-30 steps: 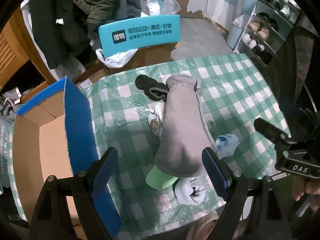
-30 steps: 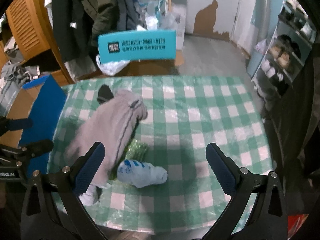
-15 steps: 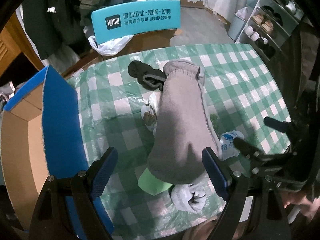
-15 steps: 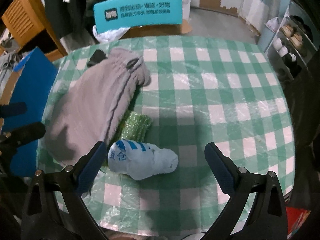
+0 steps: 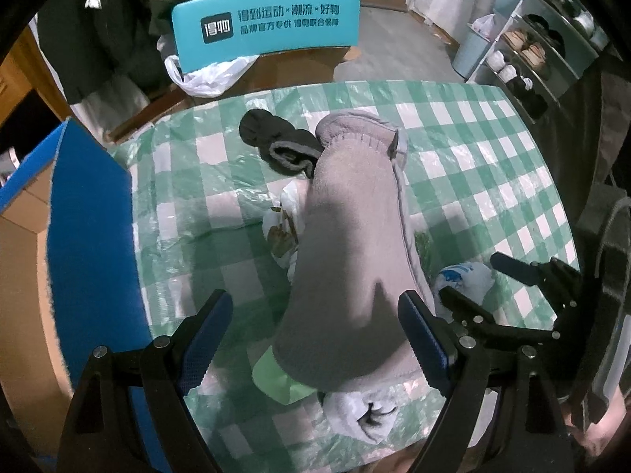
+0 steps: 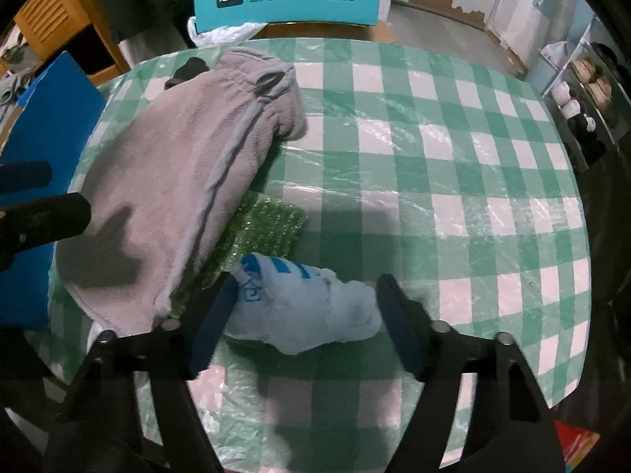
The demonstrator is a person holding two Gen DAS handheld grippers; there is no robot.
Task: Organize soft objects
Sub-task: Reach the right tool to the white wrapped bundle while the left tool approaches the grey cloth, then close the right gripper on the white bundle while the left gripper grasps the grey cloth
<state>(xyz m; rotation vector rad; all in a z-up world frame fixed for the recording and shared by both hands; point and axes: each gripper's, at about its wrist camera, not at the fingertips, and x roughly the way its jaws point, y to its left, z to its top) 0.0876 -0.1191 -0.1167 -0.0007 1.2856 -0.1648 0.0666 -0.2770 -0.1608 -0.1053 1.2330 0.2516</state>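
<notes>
A grey fleece garment [image 5: 351,244] lies lengthwise on the green checked table; it also shows in the right wrist view [image 6: 189,165]. A dark sock bundle [image 5: 276,144] lies at its far end, a patterned white item [image 5: 282,228] at its left, a green bubble-wrap piece [image 6: 260,232] under its right side. My left gripper [image 5: 315,331] is open, its jaws on either side of the garment's near end. My right gripper [image 6: 305,311] is open around a white-and-blue bundle [image 6: 307,307], and also shows in the left wrist view [image 5: 479,280].
An open cardboard box with a blue flap [image 5: 86,236] stands at the table's left edge. A teal chair back [image 5: 268,35] is behind the table, with a plastic bag [image 5: 205,75]. A shoe rack [image 5: 532,63] stands far right. A grey rolled item [image 5: 363,414] lies at the near edge.
My right gripper has moved down and forward until its jaws straddle the white-and-blue bundle. My left gripper has moved slightly closer over the grey garment.
</notes>
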